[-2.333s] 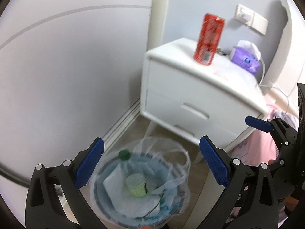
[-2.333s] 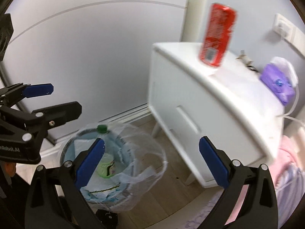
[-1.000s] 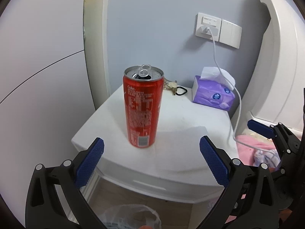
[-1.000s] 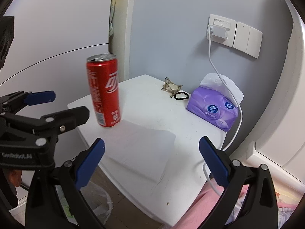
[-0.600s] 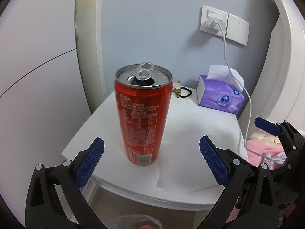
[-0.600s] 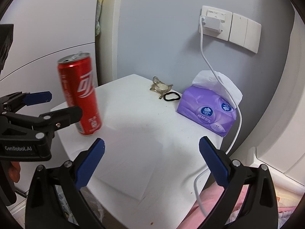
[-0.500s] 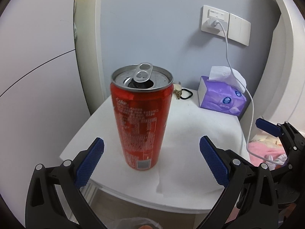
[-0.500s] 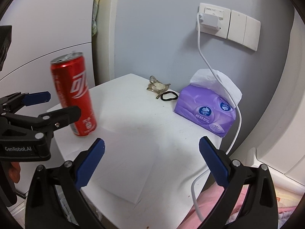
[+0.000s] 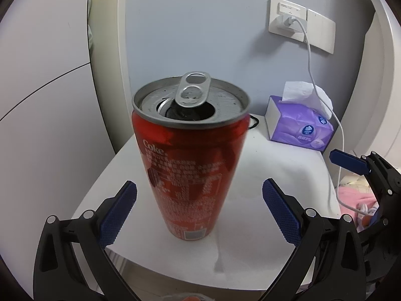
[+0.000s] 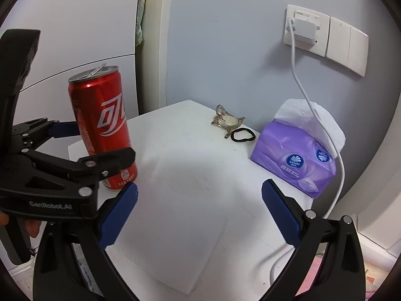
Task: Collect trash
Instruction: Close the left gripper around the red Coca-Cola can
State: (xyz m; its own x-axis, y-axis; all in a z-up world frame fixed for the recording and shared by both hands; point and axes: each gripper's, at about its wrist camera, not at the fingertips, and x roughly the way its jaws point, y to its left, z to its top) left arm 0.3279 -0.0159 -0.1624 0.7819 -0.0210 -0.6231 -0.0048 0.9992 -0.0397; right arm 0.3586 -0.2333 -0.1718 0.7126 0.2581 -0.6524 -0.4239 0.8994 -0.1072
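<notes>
An opened red Coke can [image 9: 190, 155] stands upright near the front left corner of a white nightstand [image 9: 275, 175]. My left gripper [image 9: 199, 210] is open, its blue pads on either side of the can's lower half, not touching it. The can also shows in the right wrist view [image 10: 104, 125], with the left gripper's fingers [image 10: 105, 160] around it. My right gripper [image 10: 199, 210] is open and empty above the nightstand's bare top [image 10: 190, 175], to the right of the can.
A purple tissue box [image 10: 298, 155] stands at the back right of the nightstand, with a hair clip [image 10: 226, 121] and black hair tie [image 10: 242, 135] beside it. A white charger cable [image 10: 315, 115] hangs from a wall socket [image 10: 304, 28]. Pink bedding [image 9: 356, 200] lies right.
Both grippers have risen from over the trash bin to the nightstand top. The left gripper has closed in on the can, which now sits between its open fingers.
</notes>
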